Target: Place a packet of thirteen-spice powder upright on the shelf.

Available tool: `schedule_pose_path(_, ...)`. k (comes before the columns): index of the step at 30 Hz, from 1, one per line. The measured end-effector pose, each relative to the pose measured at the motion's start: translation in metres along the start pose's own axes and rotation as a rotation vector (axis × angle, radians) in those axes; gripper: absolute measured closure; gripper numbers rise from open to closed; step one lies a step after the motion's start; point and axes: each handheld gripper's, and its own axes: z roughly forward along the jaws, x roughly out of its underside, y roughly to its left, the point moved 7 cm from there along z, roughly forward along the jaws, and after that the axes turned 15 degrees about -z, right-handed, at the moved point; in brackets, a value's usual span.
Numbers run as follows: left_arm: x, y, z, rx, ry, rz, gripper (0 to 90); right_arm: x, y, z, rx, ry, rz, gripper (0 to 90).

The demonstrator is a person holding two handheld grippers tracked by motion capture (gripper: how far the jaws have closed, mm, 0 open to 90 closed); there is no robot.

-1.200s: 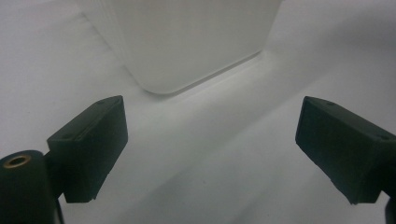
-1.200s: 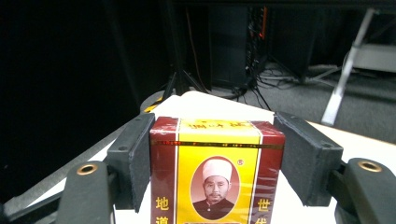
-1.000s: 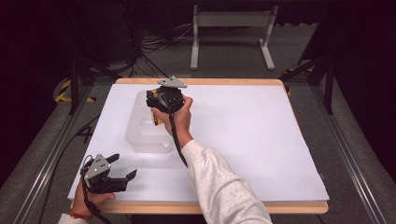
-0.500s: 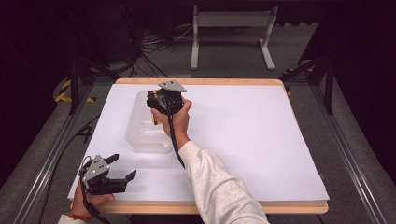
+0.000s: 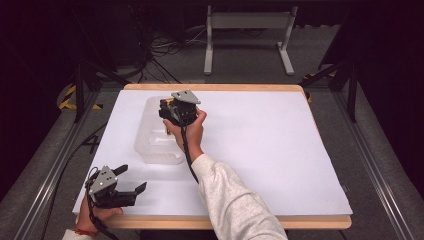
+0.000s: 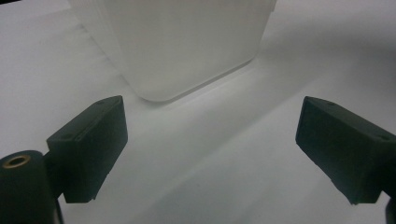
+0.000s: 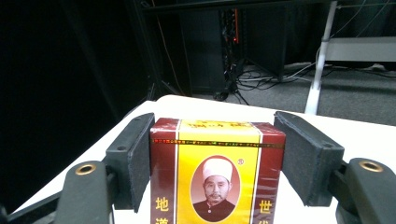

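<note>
Table (image 5: 320, 150): wooden-edged top under a white sheet, taken as the landmark. Floor (image 5: 240, 75): grey carpet on every side of the table. Metal rails (image 5: 385, 180): one along each long side of the table, at floor level. White metal stand (image 5: 247, 22): beyond the table's far edge, on two feet. Cables (image 5: 170, 47): loose black tangle, far left of the table. Yellow-black tape (image 5: 67, 97): on the floor off the table's far left corner. Surroundings: dark; light falls mainly on the table.

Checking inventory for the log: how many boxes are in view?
1. A red-and-yellow printed box sits between the pads of the right gripper, above the clear plastic bin on the table. Contents of the bin are hard to see, so more could be hidden.
</note>
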Motion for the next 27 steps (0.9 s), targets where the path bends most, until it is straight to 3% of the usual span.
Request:
schedule_pose_path(6, 0.0, -0.002, 0.003, -0.003, 0.008, 0.006, 9.6, 0.003, 0.001, -0.008, -0.017, 0.007, -0.028, 31.7)
schedule_pose_path(10, -0.001, -0.002, 0.004, -0.007, 0.01, 0.01, 9.6, 0.016, 0.01, -0.01, -0.081, 0.094, -0.101, 29.5)
schedule_pose_path(18, -0.001, -0.004, 0.004, -0.012, 0.016, 0.014, 9.6, 0.018, 0.013, -0.02, -0.131, 0.096, -0.142, 30.4)
schedule_pose_path(22, 0.0, -0.003, 0.005, -0.011, 0.02, 0.013, 9.5, 0.026, 0.014, -0.018, -0.137, 0.136, -0.165, 30.3)
schedule_pose_path(27, 0.0, -0.002, 0.006, -0.011, 0.023, 0.007, 9.5, 0.029, 0.015, -0.018, -0.158, 0.14, -0.164, 29.7)
